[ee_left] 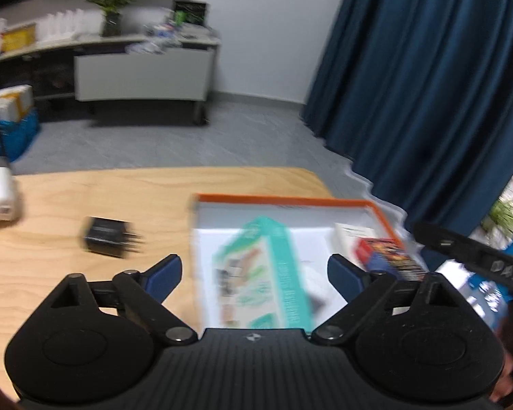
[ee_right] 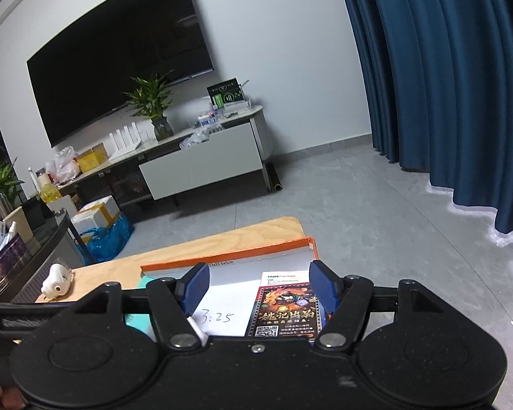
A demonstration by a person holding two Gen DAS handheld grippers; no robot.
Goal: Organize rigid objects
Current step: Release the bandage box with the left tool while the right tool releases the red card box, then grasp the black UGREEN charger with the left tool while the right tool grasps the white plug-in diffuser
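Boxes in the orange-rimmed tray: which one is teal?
The long teal box lying at the tray's left; the card pack at right is red and dark.

On the table [ee_left: 68,188], a charger [ee_left: 106,237] lies left of the box [ee_left: 283,201] holding 3 packs

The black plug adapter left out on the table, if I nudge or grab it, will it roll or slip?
The black plug adapter looks blocky and flat-sided, so it probably slides on the wooden table rather than rolls. It seems rigid. Its protruding prongs might snag a grip; the blur hides detail.
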